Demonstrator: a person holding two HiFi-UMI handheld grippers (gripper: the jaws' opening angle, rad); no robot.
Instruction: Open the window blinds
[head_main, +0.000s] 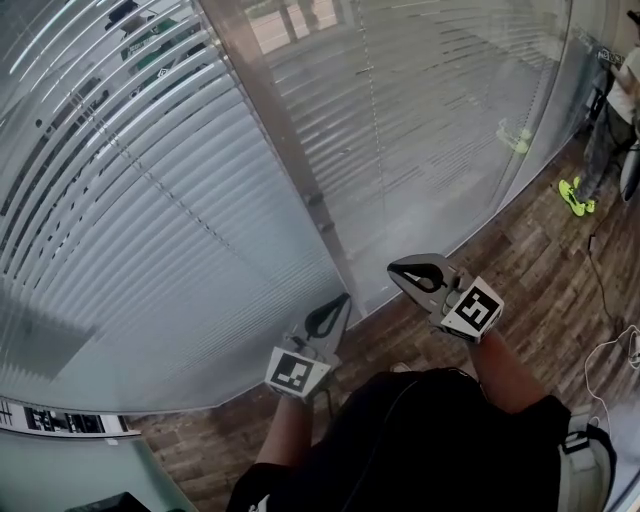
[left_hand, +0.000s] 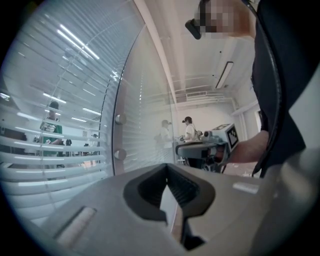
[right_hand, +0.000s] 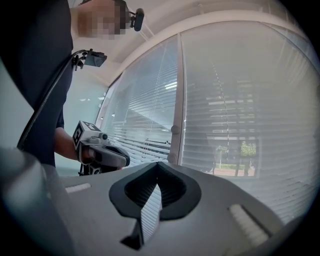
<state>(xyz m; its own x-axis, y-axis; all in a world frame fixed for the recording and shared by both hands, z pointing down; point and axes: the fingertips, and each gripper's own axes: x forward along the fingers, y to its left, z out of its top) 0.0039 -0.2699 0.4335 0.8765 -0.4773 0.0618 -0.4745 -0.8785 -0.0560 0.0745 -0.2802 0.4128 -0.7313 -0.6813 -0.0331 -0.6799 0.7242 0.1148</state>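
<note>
- Left gripper: its 2 jaws are pressed together, ribbed pads meeting, with nothing between them.
- Right gripper: its jaws are likewise clenched on nothing.
- In the head view, the left gripper points level toward the foot of the window post. Its marker cube sits nearest the body, and a bare forearm runs back to the dark shirt.
- The right gripper is held level just to the right, slightly farther out, over the wood floor. Its tips are angled left toward the post.
- Each gripper shows in the other's camera, so the 2 tilt inward toward each other.
- The window blinds hang lowered over both panes, left and right of the post, ahead of the grippers. Neither gripper touches them.
- Far right, a person's legs in bright green shoes stand on the floor.
</note>
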